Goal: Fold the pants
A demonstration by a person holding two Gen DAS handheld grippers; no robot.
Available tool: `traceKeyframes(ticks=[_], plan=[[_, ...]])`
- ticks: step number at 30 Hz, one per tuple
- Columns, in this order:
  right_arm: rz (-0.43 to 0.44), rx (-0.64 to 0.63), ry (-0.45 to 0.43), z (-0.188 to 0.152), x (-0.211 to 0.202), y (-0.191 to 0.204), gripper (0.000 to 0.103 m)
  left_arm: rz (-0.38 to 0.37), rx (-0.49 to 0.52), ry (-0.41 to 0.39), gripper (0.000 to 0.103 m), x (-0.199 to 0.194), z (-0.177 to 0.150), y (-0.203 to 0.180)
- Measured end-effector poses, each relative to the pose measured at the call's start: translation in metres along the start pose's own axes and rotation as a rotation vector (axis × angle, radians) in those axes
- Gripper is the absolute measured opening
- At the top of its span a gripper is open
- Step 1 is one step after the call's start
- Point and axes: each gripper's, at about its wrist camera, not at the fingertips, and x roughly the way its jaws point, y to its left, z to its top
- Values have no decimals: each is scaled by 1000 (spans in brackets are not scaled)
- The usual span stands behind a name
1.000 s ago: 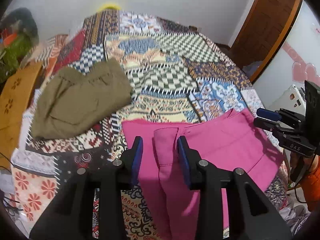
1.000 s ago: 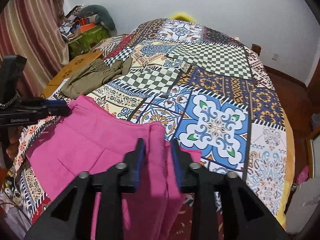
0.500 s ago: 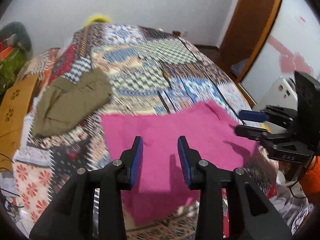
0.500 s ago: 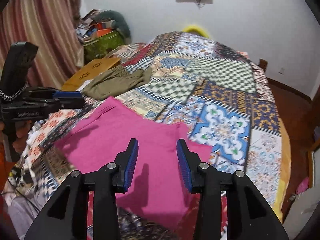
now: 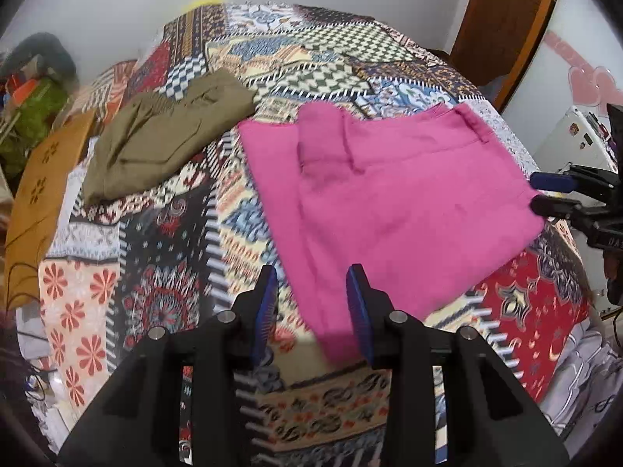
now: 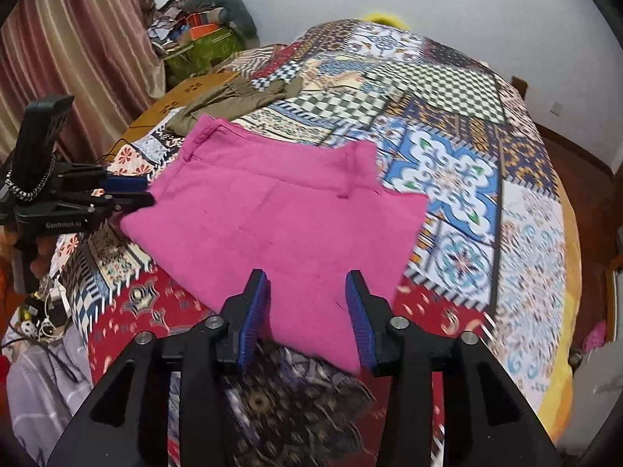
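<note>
Pink fabric fills the middle of the left wrist view: the pink pants (image 5: 389,194) lie folded into a rough rectangle on the bed (image 5: 163,272), which is covered by a patchwork spread of checks, florals and tile patterns. The waistband edge runs along the far side, and a smaller flap of the same cloth lies doubled over near the far left corner. The near corner of the pants hangs toward the bed's near edge, between the tips of the left gripper (image 5: 311,307), whose blue-padded jaws stand wide apart with nothing clamped in them. To the far left, well apart from the pink cloth, olive pants (image 5: 163,132) lie folded on the spread. At the right edge the right gripper (image 5: 545,192) reaches in beside the pants' right corner, its jaws parted and not pinching the cloth.

In the right wrist view the pink pants (image 6: 280,210) lie flat across the spread, waistband away from the camera, one near corner drooping between the tips of the right gripper (image 6: 307,307). Its jaws are spread wide and hold nothing. The left gripper (image 6: 132,192) shows at the left, its tips just beside the pants' left corner, slightly parted. The olive pants (image 6: 233,97) rest farther back, near a striped curtain (image 6: 78,39) and a heap of belongings.
</note>
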Motion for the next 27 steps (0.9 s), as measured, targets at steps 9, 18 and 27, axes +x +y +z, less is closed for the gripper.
traceKeyframes(ticks=[9,18,27], plan=[[-78,37,8,-8,-17,-17,41,64,-45,-25,38,-17,-1,19],[-83,115,-63,10,-27,-31,42,1,-87,-84,55,-27,25,13],[-65,103,-85,26,-13,-25,50,-5,-95,-56,67,0,44,4]])
